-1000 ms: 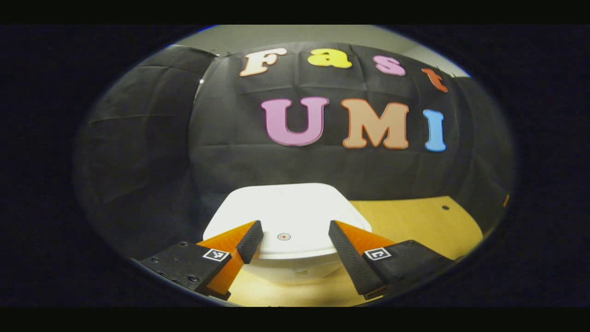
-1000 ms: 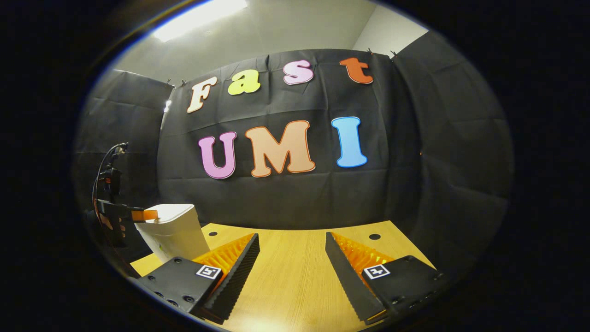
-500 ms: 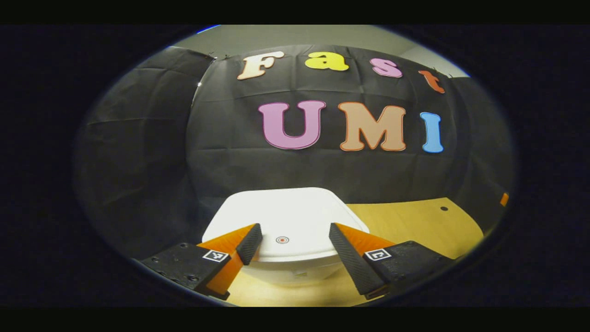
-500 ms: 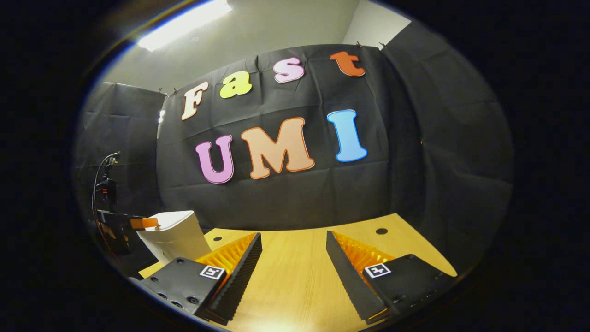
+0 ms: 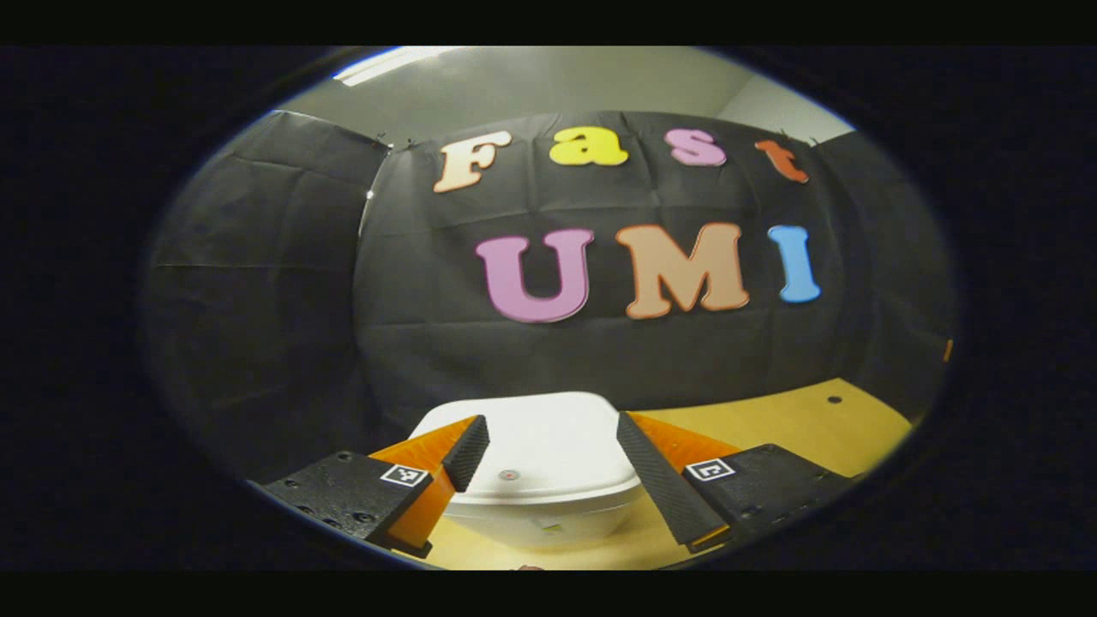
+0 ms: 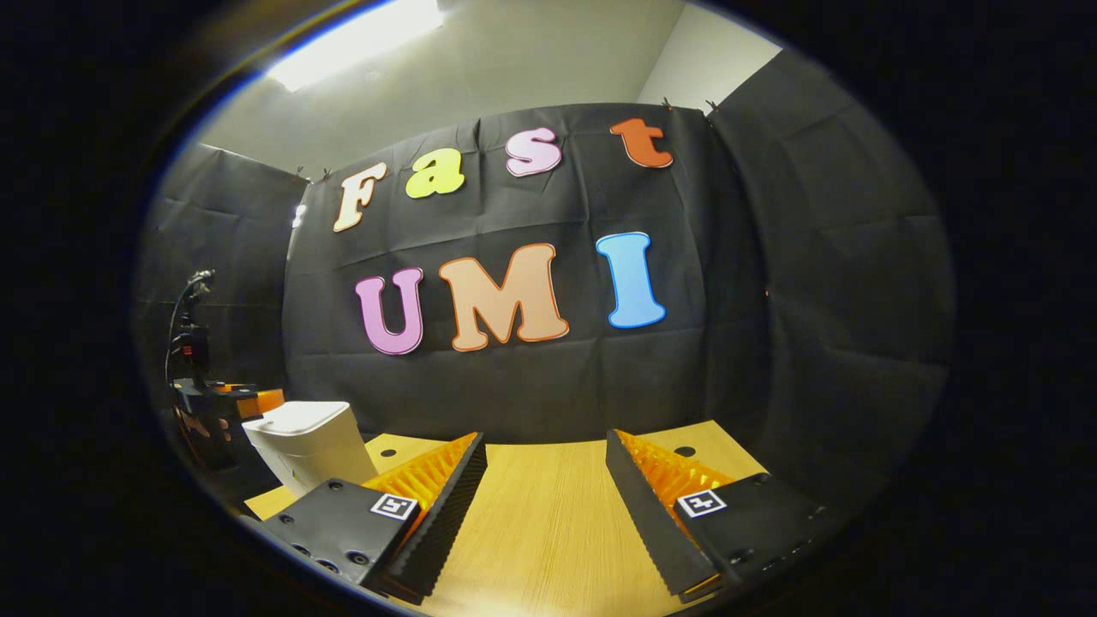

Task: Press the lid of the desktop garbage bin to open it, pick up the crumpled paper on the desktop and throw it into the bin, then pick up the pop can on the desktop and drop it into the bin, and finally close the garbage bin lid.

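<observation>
Garbage bin (image 5: 540, 506), white with its lid (image 5: 536, 441) closed, sits on the wooden desktop (image 5: 771, 420) just ahead of the left gripper (image 5: 548, 458). In the left gripper view the fingers are spread wide, with the lid framed between their tips; whether they touch it cannot be told. A small round mark (image 5: 509, 474) sits near the lid's front edge. In the right gripper view the right gripper (image 6: 544, 488) hangs over bare desktop, fingers spread and holding nothing. Farther off at the left stands the bin with the left gripper just behind it. Black cloth wall (image 6: 531, 386) closes the back.
</observation>
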`<state>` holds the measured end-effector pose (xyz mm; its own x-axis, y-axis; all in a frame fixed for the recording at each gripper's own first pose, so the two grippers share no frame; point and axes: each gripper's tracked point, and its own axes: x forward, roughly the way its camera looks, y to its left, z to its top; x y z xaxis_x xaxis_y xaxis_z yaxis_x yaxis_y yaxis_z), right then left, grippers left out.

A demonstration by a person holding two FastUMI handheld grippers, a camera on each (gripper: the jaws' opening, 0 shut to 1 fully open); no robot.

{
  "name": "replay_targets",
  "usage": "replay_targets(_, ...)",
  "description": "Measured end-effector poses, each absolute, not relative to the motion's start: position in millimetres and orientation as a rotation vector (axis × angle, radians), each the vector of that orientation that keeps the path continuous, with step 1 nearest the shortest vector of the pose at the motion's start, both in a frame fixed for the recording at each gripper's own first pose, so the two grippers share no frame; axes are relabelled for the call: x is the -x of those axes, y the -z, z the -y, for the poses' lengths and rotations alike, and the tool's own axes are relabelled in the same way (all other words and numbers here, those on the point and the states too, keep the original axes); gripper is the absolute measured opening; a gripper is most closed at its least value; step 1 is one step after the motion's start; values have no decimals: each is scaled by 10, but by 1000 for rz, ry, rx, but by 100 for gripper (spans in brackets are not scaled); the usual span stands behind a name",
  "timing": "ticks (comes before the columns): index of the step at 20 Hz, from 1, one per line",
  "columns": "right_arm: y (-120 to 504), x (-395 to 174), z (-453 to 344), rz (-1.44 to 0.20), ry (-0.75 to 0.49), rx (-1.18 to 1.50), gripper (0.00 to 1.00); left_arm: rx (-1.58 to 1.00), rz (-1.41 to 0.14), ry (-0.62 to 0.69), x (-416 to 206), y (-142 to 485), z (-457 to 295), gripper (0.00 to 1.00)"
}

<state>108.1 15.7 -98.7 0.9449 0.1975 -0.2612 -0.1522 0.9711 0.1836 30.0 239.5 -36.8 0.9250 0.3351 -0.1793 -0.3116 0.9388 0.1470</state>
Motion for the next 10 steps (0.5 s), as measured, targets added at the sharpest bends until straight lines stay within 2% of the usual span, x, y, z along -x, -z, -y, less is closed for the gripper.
replay_targets(4, 465, -1018, -83, -157, -205, -127, 94, -3, -7, -163, -408, -73, -1299, 95)
replay_targets(6, 253, -963, -45, -95, -226, -113, 94, 27, 30, -59, -411, -211, -696, 95)
replay_targets(7, 196, -944, -8, -72, -235, -107, 94, 29, 34, -18, -405, -268, -442, 98)
replay_targets(8, 129, -904, 10, -58, -250, -107, 93, 26, 37, 18, -398, -304, -228, 95)
replay_targets(9, 71, -867, 27, -46, -257, -109, 93, 28, 43, 50, -390, -327, -45, 98)
replay_targets(10, 14, -837, 58, -35, -256, -112, 93, 31, 53, 82, -370, -356, 105, 95)
